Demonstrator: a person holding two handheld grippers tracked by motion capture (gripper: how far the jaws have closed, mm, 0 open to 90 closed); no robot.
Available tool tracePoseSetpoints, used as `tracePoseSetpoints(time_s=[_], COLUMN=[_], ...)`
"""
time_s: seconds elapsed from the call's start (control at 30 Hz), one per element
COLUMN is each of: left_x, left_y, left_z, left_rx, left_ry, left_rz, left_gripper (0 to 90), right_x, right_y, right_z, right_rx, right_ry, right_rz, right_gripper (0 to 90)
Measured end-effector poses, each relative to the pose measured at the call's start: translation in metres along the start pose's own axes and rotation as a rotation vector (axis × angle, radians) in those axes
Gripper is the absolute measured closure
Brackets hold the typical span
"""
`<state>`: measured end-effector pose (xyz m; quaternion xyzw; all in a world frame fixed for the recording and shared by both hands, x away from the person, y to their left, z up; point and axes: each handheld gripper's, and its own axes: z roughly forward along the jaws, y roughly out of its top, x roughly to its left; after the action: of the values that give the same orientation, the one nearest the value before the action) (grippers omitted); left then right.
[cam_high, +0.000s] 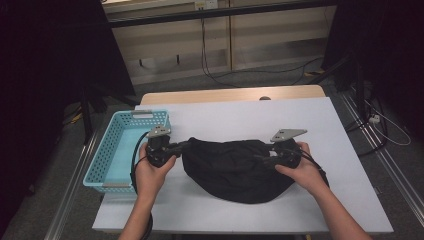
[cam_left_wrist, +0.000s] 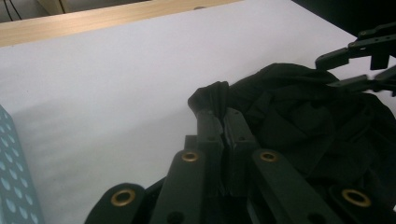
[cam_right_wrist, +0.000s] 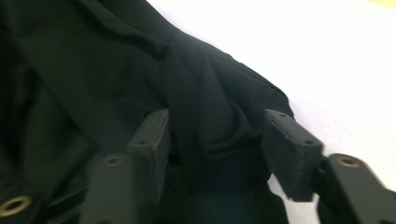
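Note:
A crumpled black garment (cam_high: 235, 167) lies in the middle of the white table (cam_high: 225, 117). My left gripper (cam_high: 181, 147) is at the garment's left edge. In the left gripper view its jaws are pressed together, shut on a bunched bit of the cloth's edge (cam_left_wrist: 212, 95). My right gripper (cam_high: 264, 158) is at the garment's right side. In the right gripper view it (cam_right_wrist: 215, 128) stands open, with a thick fold of the black cloth (cam_right_wrist: 205, 102) between its pads (cam_right_wrist: 152, 135). The left gripper view also shows that gripper's (cam_left_wrist: 348, 67) jaws apart over the garment (cam_left_wrist: 303, 116).
A light blue perforated basket (cam_high: 102, 167) stands at the table's left edge, close behind my left hand, and its corner (cam_left_wrist: 14, 186) shows in the left gripper view. A wooden strip (cam_high: 230, 94) runs along the far edge. Cables (cam_high: 220, 75) lie on the floor beyond.

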<state>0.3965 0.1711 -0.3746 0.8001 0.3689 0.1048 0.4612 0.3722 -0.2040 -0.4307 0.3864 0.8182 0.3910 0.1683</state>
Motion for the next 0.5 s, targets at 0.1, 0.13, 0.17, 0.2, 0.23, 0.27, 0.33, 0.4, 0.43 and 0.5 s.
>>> tracePoseSetpoints(time_s=[0.1,0.13,0.17,0.2,0.23,0.27,0.33,0.4,0.43,0.5], left_x=[0.001,0.001,0.001,0.001,0.001,0.001,0.002,0.002,0.001,-0.001], left_y=[-0.001,-0.001,-0.001,-0.001,-0.001,-0.001,-0.001,0.000,0.001,0.002], left_z=[-0.002,-0.003,-0.004,-0.004,-0.005,-0.006,-0.008,-0.010,-0.009,-0.005], left_rx=[-0.004,-0.006,-0.006,-0.008,-0.011,-0.014,-0.031,-0.047,-0.050,-0.052], left_ry=[-0.001,-0.002,-0.003,-0.003,-0.003,-0.002,-0.004,-0.016,-0.022,-0.038], left_rz=[-0.002,-0.005,-0.003,-0.001,-0.002,-0.004,-0.010,-0.021,-0.021,-0.023], left_gripper=[87.0,87.0,87.0,87.0,87.0,87.0,87.1,87.1,87.1,87.1], right_x=[-0.005,-0.009,-0.013,-0.016,-0.021,-0.025,-0.033,-0.039,-0.041,-0.045], right_y=[0.000,-0.001,-0.002,-0.002,-0.003,-0.003,-0.005,-0.008,-0.009,-0.011], right_z=[0.005,0.005,0.003,0.000,-0.005,-0.010,-0.020,-0.032,-0.038,-0.050], right_rx=[-0.001,-0.006,-0.015,-0.026,-0.037,-0.054,-0.080,-0.102,-0.111,-0.118], right_ry=[-0.035,-0.032,-0.036,-0.045,-0.052,-0.051,-0.055,-0.048,-0.038,-0.039], right_rz=[0.014,0.036,0.059,0.084,0.109,0.132,0.163,0.199,0.221,0.241], right_gripper=[81.5,85.8,86.9,87.4,87.7,87.8,87.9,87.9,87.9,87.9])
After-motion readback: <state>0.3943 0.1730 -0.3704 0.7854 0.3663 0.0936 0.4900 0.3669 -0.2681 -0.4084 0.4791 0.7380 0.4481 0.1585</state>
